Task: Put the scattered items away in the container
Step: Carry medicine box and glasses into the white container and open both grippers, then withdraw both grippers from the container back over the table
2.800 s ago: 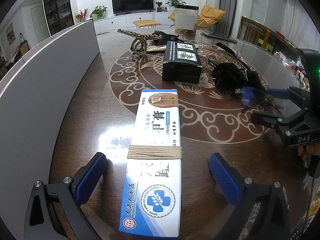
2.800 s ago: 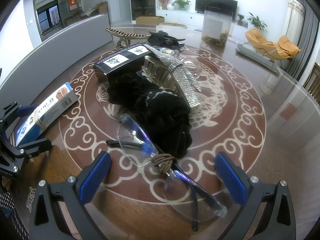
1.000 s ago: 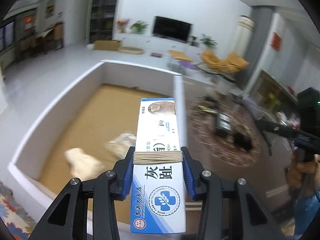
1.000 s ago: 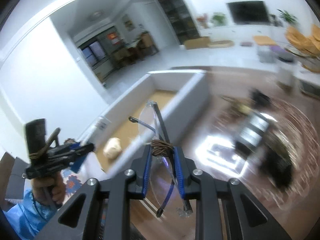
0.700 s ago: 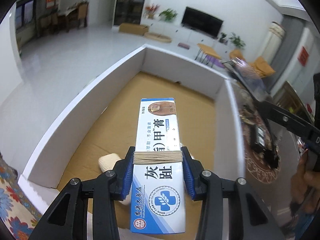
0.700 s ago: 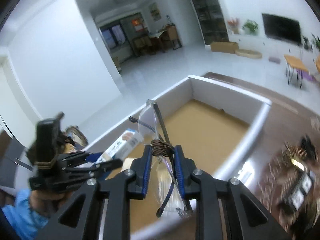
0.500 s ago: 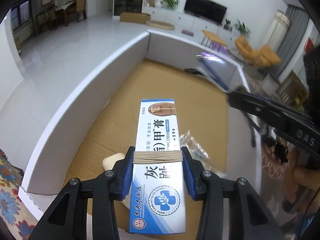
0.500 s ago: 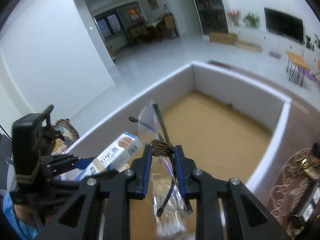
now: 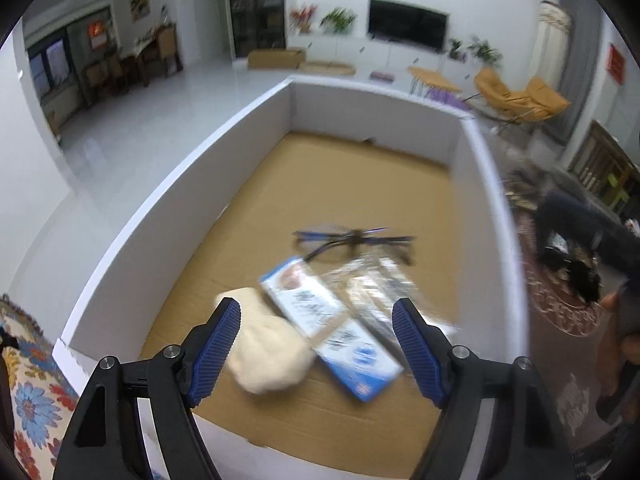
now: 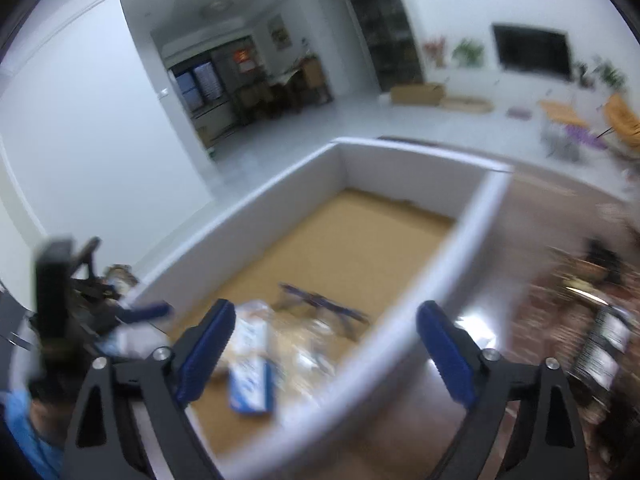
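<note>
A home living room: wall-mounted television (image 9: 407, 29), potted plants (image 9: 338, 20), orange lounge chair (image 9: 520, 96), glossy white floor (image 9: 132, 132).

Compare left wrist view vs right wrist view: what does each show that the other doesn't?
Left wrist only: the left gripper, its jaws opening with nothing between them, and a cream cloth bundle seen clearly.

Right wrist only: the right gripper, its jaws opening and empty, above the box's near wall.

Both: the white-walled cardboard box holding the blue-and-white ointment carton, blue-framed clear glasses and a clear plastic packet.
</note>
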The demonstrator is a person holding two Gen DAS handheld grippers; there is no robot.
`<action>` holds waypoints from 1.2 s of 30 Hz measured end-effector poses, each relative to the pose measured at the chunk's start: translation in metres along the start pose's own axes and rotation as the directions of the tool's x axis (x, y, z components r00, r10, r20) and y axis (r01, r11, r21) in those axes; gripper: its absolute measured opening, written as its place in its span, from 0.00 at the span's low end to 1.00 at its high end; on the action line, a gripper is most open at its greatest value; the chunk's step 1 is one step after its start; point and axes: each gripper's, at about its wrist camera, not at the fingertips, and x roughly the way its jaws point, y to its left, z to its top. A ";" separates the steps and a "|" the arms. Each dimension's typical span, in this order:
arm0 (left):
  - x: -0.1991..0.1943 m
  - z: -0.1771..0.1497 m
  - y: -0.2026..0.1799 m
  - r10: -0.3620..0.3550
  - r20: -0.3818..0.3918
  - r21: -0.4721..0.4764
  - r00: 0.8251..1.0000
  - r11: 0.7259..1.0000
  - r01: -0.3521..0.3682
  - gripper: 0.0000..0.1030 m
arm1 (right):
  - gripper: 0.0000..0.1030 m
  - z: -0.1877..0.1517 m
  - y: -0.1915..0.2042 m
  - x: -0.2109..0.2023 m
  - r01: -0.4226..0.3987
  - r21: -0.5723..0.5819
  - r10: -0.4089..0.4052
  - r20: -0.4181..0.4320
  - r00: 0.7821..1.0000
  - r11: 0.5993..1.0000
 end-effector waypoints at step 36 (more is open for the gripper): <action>0.097 -0.072 -0.318 -0.273 -0.094 0.351 0.957 0.891 0.289 1.00 | 1.00 -0.212 -0.230 -0.153 0.599 0.196 -0.558 -0.229 0.798 0.776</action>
